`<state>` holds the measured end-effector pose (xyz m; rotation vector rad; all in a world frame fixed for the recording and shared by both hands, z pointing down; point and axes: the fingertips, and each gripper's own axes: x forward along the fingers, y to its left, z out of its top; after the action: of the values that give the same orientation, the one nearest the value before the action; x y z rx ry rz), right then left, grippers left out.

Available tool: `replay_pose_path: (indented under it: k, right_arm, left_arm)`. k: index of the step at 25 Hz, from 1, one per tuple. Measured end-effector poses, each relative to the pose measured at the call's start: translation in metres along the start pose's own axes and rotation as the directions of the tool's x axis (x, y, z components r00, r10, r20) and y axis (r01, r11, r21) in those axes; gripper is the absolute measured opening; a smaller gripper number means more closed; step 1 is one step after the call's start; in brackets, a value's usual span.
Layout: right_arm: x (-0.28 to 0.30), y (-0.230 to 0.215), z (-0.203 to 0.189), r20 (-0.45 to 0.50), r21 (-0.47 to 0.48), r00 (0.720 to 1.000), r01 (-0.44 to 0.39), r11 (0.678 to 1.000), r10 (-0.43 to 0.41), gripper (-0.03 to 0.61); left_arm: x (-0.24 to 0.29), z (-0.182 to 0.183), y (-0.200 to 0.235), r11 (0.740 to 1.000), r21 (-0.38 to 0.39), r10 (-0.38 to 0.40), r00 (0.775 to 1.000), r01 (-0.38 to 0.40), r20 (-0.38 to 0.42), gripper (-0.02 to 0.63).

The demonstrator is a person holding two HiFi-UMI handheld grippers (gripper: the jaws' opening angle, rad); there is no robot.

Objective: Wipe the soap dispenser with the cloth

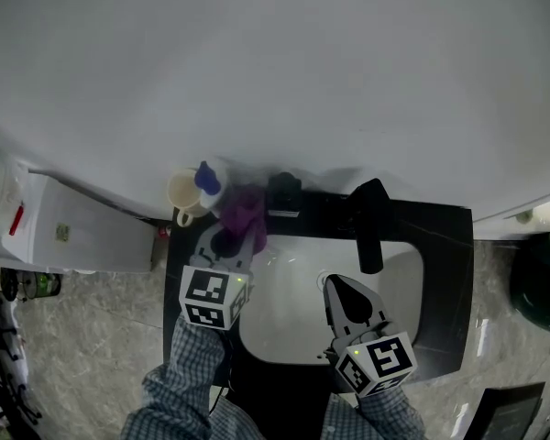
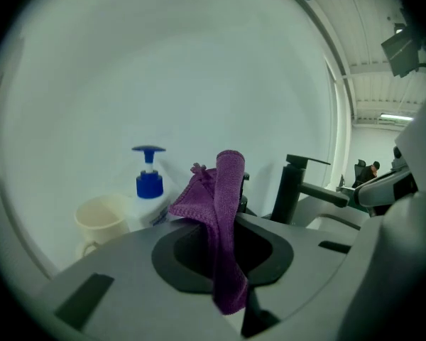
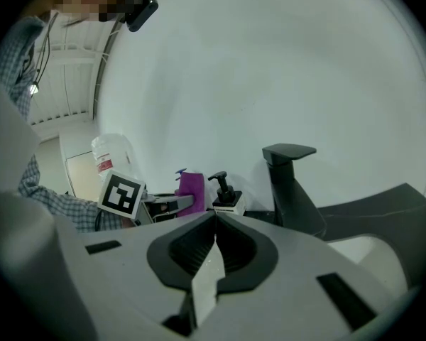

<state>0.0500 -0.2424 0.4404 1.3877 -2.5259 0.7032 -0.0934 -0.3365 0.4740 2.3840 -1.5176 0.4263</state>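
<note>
Pinching a purple cloth (image 2: pixel 227 212) between the jaws of the left gripper (image 2: pixel 234 233), closed down onto the fabric, with 1 fold standing up above the jaws and a tail hanging down through them. Held up over the back left part of the black counter (image 1: pixel 445 282), close to the wall.

Just left of the cloth, at the counter's back left corner: a white soap dispenser (image 2: pixel 150 183) with a blue pump, and beside it a cream mug (image 2: pixel 101 221). Cloth very near that bottle; touching or apart, impossible to tell.

Just right of the cloth, on the counter's back edge: a 2nd, black soap dispenser (image 1: pixel 284 193), then a black faucet (image 1: pixel 370 223) reaching out over the white basin (image 1: pixel 284 328).

Jaws of the right gripper (image 3: pixel 214 222) pressed fully together with nothing between them. Hovering over the basin's front right part, well apart from both dispensers, pointed toward the back edge between the black soap dispenser and the faucet.
</note>
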Motion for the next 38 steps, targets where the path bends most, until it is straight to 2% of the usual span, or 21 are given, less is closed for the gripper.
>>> replay_pose_path:
  k: [6, 9, 11, 18, 23, 29, 35, 38]
  right_arm:
    - [-0.005, 0.004, 0.006, 0.014, -0.011, 1.000, 0.003, 1.000, -0.003, 0.018]
    - [-0.006, 0.003, 0.006, 0.015, -0.012, 1.000, 0.005, 1.000, -0.005, 0.018]
    - [-0.006, 0.002, 0.005, 0.014, -0.009, 1.000, 0.009, 1.000, -0.009, 0.018]
    - [-0.006, -0.004, -0.002, -0.003, -0.004, 1.000, 0.022, 1.000, -0.022, 0.018]
    - [-0.007, -0.010, -0.005, -0.009, -0.010, 1.000, 0.027, 1.000, -0.027, 0.018]
    - [-0.013, -0.018, -0.012, -0.016, 0.006, 0.999, 0.050, 0.999, -0.050, 0.018]
    - [-0.017, -0.023, -0.018, -0.025, 0.021, 0.998, 0.060, 0.998, -0.059, 0.018]
    - [-0.018, -0.021, -0.015, -0.018, 0.017, 0.998, 0.053, 0.998, -0.053, 0.018]
  left_arm:
    - [-0.017, 0.048, -0.006, 0.996, 0.086, -0.007, 0.995, -0.002, 0.100, 0.057]
    - [-0.015, 0.065, -0.006, 0.987, 0.160, -0.005, 0.992, -0.015, 0.127, 0.057]
    - [-0.010, 0.070, -0.006, 0.983, 0.182, -0.010, 0.991, -0.014, 0.131, 0.057]
    - [0.015, 0.050, -0.025, 0.990, 0.127, -0.077, 0.992, 0.064, 0.103, 0.057]
    - [0.028, 0.030, -0.038, 0.981, 0.160, -0.119, 0.991, 0.108, 0.058, 0.057]
    - [0.043, -0.001, -0.046, 0.978, 0.166, -0.129, 0.992, 0.129, -0.015, 0.058]
    - [0.046, -0.013, -0.059, 0.984, 0.120, -0.133, 0.991, 0.135, -0.026, 0.057]
    - [0.039, -0.015, -0.065, 0.986, 0.072, -0.151, 0.988, 0.152, -0.021, 0.057]
